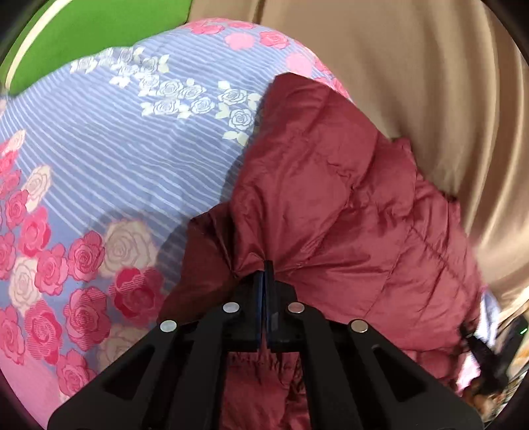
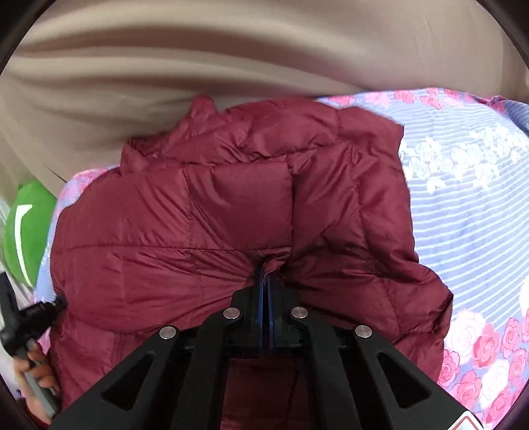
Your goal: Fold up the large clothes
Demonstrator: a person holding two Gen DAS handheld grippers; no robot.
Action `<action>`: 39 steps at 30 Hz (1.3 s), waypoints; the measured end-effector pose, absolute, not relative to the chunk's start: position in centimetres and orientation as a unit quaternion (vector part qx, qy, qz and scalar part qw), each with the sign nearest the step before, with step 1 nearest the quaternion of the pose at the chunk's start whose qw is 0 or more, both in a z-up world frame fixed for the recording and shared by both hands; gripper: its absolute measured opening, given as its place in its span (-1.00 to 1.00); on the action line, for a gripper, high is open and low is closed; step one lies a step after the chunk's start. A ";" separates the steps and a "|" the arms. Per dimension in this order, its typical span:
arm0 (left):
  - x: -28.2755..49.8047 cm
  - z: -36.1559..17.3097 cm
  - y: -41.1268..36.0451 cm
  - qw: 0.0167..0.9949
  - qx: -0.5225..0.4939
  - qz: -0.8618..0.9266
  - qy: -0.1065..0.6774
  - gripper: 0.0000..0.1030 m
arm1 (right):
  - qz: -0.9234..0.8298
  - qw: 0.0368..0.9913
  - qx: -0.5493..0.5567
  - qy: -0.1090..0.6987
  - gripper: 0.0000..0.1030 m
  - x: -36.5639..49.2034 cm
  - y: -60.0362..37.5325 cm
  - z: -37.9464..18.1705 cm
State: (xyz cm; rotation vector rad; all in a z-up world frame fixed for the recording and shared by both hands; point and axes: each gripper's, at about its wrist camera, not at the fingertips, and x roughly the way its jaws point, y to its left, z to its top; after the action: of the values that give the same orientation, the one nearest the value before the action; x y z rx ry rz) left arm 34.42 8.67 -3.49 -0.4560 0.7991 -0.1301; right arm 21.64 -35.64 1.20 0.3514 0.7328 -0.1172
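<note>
Both the left claw (image 1: 264, 268) and the right claw (image 2: 264, 273) are clenched on the quilted maroon puffer jacket (image 2: 238, 205) lying on the rose-printed blue striped bed sheet (image 1: 115, 149). Only the right wrist view shows the person's left hand (image 2: 34, 373) at the jacket's left edge.

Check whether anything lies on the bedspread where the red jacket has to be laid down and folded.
Nothing visible does. The red jacket is pinched in both hand-held grippers, left and right, and the flowered bedspread beside it shows only bare fabric. The green cushion sits at the bed's edge, away from the jacket.
</note>
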 end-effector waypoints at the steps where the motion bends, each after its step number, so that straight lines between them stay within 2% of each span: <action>1: 34.4 -3.5 8.4 0.897 -0.212 -0.061 0.384 -1.00 | -0.057 0.917 0.169 0.357 -0.97 21.6 -35.7 1.4; 5: 34.4 -3.4 8.5 0.901 -0.198 -0.061 0.380 -0.98 | -0.090 0.916 0.176 0.349 -0.77 19.7 -36.9 2.4; 7: 34.9 -3.4 8.0 0.902 -0.199 -0.060 0.378 -0.98 | -0.123 0.920 0.185 0.323 -0.56 18.3 -37.5 3.5; 10: 34.7 -3.3 8.1 0.903 -0.197 -0.058 0.377 -0.98 | -0.084 0.934 0.177 0.300 -0.58 17.3 -35.7 5.5; 14: 34.8 -3.3 8.3 0.904 -0.196 -0.057 0.376 -0.98 | -0.033 0.940 0.081 0.330 -0.58 20.7 -30.8 5.1; 15: 34.8 -3.3 8.3 0.903 -0.198 -0.058 0.376 -0.98 | -0.036 0.934 0.067 0.349 -0.62 22.0 -30.3 4.1; 16: 34.9 -3.3 8.3 0.903 -0.200 -0.059 0.376 -0.97 | -0.044 0.926 0.058 0.370 -0.82 23.3 -30.3 3.0; 19: 34.4 -3.4 9.1 0.902 -0.204 -0.063 0.376 -0.96 | -0.071 0.918 0.067 0.385 -0.88 25.1 -31.3 1.2; 20: 34.4 -3.4 9.1 0.901 -0.205 -0.063 0.376 -0.96 | -0.083 0.918 0.087 0.377 -0.85 24.7 -31.4 2.1; 21: 34.4 -3.4 9.2 0.901 -0.206 -0.063 0.376 -0.96 | -0.084 0.924 0.097 0.361 -0.74 24.2 -31.1 3.0; 24: 34.1 -3.4 9.8 0.901 -0.209 -0.063 0.375 -0.96 | -0.030 0.942 0.075 0.326 -0.70 23.3 -27.3 5.9; 27: 34.0 -3.4 10.0 0.901 -0.209 -0.063 0.374 -0.96 | 0.062 0.937 0.056 0.339 -0.69 25.1 -21.5 6.9; 31: 33.9 -3.6 10.0 0.900 -0.212 -0.067 0.374 -0.96 | 0.107 0.925 0.003 0.364 -0.69 29.8 -14.4 5.5; 35: 33.9 -3.6 10.1 0.899 -0.217 -0.070 0.373 -0.96 | 0.082 0.914 -0.013 0.396 -0.70 34.4 -11.9 3.0; 37: 34.0 -3.6 10.1 0.899 -0.216 -0.072 0.373 -0.96 | 0.060 0.910 -0.017 0.409 -0.85 36.3 -11.5 1.7; 39: 34.0 -3.6 10.0 0.899 -0.215 -0.076 0.373 -0.92 | 0.043 0.908 -0.006 0.418 -0.90 38.0 -11.6 0.6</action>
State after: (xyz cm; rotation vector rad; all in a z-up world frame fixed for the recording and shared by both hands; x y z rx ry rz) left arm 34.01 9.99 -3.55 -0.4448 0.7714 -0.1583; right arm 37.98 -11.63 0.55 -0.0128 0.8622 0.0891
